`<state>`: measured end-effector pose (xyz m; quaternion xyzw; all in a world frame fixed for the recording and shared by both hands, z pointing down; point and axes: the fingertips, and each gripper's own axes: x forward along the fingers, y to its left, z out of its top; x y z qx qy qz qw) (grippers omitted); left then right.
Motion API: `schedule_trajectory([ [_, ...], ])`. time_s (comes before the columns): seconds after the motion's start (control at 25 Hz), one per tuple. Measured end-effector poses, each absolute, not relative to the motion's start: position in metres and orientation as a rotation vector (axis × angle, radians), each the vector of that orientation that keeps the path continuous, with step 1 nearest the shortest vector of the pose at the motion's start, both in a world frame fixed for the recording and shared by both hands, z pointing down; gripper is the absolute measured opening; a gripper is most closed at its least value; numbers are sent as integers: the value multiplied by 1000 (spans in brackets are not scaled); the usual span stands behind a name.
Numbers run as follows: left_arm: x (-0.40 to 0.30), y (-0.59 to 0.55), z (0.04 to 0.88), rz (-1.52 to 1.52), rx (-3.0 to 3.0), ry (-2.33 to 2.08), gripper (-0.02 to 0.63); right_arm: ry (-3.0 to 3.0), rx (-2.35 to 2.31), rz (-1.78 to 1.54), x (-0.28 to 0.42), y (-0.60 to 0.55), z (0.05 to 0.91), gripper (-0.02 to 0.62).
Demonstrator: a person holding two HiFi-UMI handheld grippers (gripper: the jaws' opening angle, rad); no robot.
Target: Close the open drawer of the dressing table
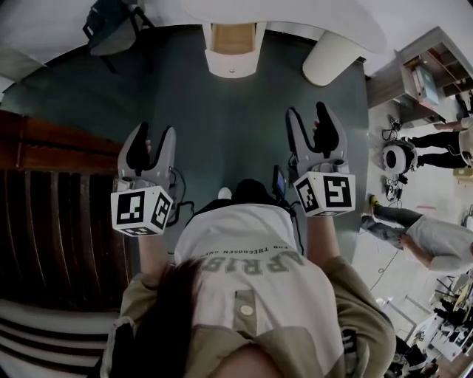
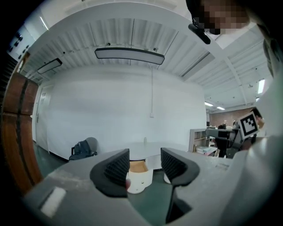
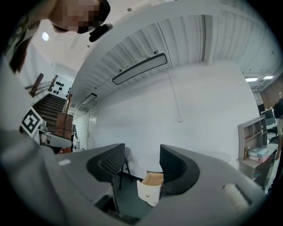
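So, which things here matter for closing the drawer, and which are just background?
For the job: open drawer; dressing table; left claw and right claw, both open and empty.
Lying about: chair with a bag; wooden stairs; shelf unit; bystander.

Head view: steeply down from above the person [image 1: 247, 255]. Both gripper views: low, facing forward along their jaws. All three share the open drawer [image 1: 231, 40], well ahead.

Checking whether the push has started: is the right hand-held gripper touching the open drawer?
Apart. The head view shows bare floor between the right hand-held gripper and the open drawer.
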<state>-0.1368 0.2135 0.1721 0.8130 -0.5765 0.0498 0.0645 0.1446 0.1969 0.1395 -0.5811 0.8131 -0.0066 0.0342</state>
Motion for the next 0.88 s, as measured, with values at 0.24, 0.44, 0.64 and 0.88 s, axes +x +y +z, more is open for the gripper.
schedule_trajectory([
  [0.24,-127,197,184,156,2435,-1691,233,2472,-1810,9,154,179,143,253],
  [0.44,-99,164,184,167,2449,-1658,233,2474,-1815,20,171,152,144,253],
  [0.64,-69,122,171,169,2473,-1675,233,2447,-1806,-20,201,119,147,253],
  [0.88,-56,87,166,170,2458,-1729,233,2464,-1779,-43,215,82,152,253],
])
